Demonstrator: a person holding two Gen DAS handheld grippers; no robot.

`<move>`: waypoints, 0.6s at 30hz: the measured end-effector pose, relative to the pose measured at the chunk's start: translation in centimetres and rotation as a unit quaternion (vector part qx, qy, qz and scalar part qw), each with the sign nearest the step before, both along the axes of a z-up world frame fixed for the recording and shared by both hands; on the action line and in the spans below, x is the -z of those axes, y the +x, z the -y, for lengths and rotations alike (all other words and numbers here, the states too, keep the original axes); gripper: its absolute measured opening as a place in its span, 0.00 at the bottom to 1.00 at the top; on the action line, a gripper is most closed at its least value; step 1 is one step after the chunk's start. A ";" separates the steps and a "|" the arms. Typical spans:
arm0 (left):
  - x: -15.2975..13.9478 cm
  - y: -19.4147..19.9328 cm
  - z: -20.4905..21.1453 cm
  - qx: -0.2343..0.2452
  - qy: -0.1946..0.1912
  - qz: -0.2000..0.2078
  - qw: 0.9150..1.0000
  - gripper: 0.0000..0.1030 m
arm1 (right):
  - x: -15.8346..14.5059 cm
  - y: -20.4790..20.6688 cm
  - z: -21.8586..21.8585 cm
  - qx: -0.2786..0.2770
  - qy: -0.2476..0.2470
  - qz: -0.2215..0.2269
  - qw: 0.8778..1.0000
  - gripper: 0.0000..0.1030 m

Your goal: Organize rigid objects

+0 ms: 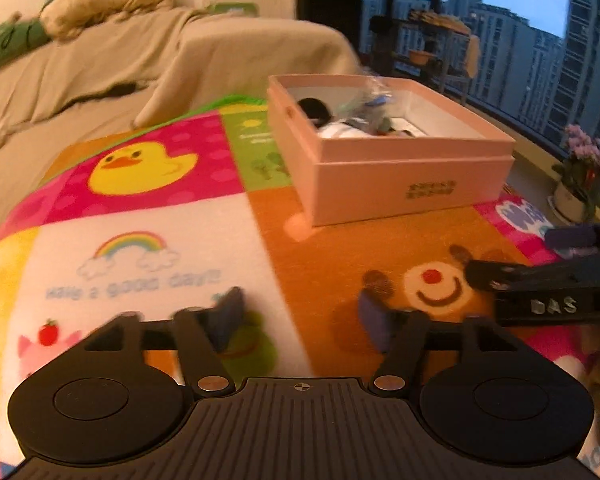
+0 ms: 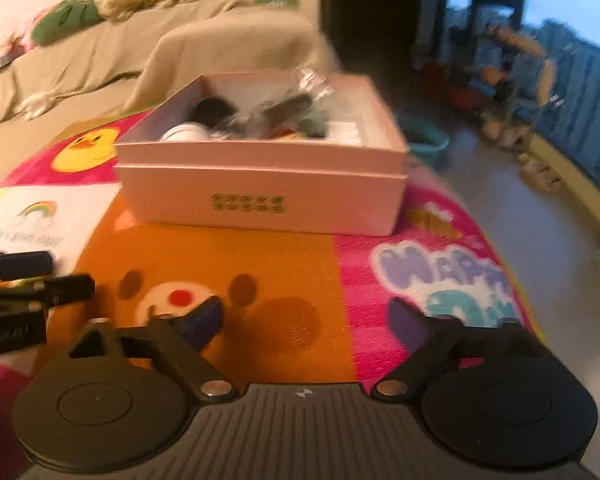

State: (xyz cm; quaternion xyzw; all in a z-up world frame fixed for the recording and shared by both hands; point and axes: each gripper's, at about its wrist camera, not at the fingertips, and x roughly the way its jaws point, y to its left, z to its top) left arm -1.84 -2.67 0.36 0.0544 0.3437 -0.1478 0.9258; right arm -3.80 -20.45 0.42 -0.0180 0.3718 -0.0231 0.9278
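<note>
A pink cardboard box (image 1: 412,184) (image 2: 260,196) stands on a colourful cartoon play mat (image 1: 148,224) (image 2: 228,256). Inside it lie several objects: a dark round thing, a white round thing and a crinkled clear wrapper, too blurred to name. My left gripper (image 1: 302,322) is open over the mat, short of the box, with nothing between its fingers. My right gripper (image 2: 306,322) is open wide above the mat in front of the box, also with nothing in it. Each gripper shows at the edge of the other's view, the right gripper (image 1: 540,276) and the left gripper (image 2: 40,284).
A beige sofa (image 1: 100,64) with cushions runs behind the mat. To the right are a large window, a shelf rack (image 1: 432,28), a potted flowering plant (image 1: 584,176) and a teal basin (image 2: 428,140) on the floor.
</note>
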 end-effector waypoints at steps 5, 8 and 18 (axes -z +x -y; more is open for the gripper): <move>0.0 0.0 -0.8 -0.026 -0.040 0.002 0.999 0.71 | 0.4 0.8 1.1 0.012 0.031 -0.009 0.999 1.00; 0.3 -0.1 -0.3 -0.062 -0.036 0.020 0.997 0.69 | 0.4 1.0 1.2 0.015 0.030 -0.004 0.999 1.00; 0.5 0.8 1.5 -0.092 -0.004 0.032 0.995 0.73 | 0.7 1.3 1.2 0.005 0.024 0.027 0.999 1.00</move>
